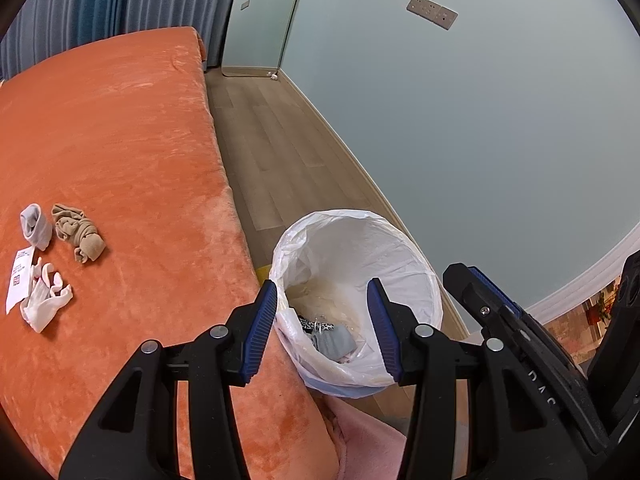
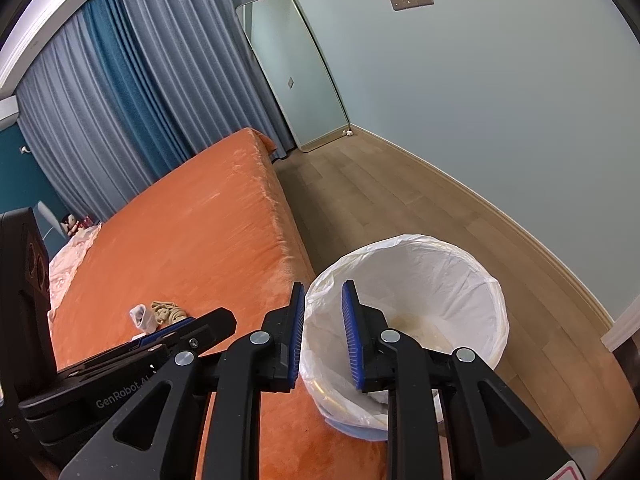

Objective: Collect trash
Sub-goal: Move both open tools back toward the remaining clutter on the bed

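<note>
A white bin lined with a plastic bag stands on the floor beside the orange bed; grey and patterned cloth lies in its bottom. My left gripper is open and empty above the bin's near rim. On the bed lie a grey sock, a tan sock, a white sock and a paper slip. My right gripper is open and empty over the bin. The grey sock and tan sock show behind the left gripper body.
Wood floor runs between the bed and the pale wall. A mirror leans in the far corner by blue curtains. Pink fabric lies by the bed corner below the bin.
</note>
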A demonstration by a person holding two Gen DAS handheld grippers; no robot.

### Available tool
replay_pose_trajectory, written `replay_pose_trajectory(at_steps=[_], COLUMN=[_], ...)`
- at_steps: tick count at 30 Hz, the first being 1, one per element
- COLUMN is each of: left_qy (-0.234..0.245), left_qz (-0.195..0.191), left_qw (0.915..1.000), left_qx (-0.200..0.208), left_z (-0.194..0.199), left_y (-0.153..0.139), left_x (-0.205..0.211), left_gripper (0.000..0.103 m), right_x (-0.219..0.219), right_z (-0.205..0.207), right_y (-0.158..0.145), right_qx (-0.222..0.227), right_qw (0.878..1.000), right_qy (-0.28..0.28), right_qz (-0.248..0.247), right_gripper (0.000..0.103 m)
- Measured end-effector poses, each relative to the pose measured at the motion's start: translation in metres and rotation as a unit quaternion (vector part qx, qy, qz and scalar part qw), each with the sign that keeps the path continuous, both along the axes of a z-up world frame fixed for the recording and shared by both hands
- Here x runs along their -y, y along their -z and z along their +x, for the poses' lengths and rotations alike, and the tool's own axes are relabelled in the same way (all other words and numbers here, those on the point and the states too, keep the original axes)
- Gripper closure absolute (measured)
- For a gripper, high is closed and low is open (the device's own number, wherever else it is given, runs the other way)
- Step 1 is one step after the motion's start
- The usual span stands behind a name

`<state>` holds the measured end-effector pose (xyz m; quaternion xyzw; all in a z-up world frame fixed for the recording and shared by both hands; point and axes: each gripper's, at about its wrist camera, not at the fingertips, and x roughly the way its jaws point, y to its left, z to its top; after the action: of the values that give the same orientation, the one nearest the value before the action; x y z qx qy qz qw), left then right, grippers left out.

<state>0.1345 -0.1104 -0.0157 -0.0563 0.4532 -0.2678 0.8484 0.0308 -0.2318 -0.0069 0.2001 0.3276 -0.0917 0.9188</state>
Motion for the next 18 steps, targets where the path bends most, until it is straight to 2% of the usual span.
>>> replay_pose_trajectory(at_steps=[18], left_qy=[-0.032], left_qz=[-0.011], left_qw=[0.9994], left_qx=[0.001], left_z=[-0.001], left_y=[-0.003], left_x=[-0.045], left_gripper=[0.058], right_x=[-0.036], right_z=[0.004], right_y=[-0.003], right_qx=[-0.007], right_qw=[0.999], right_qy=[-0.032], right_qz=[-0.010], right_gripper=[0.081])
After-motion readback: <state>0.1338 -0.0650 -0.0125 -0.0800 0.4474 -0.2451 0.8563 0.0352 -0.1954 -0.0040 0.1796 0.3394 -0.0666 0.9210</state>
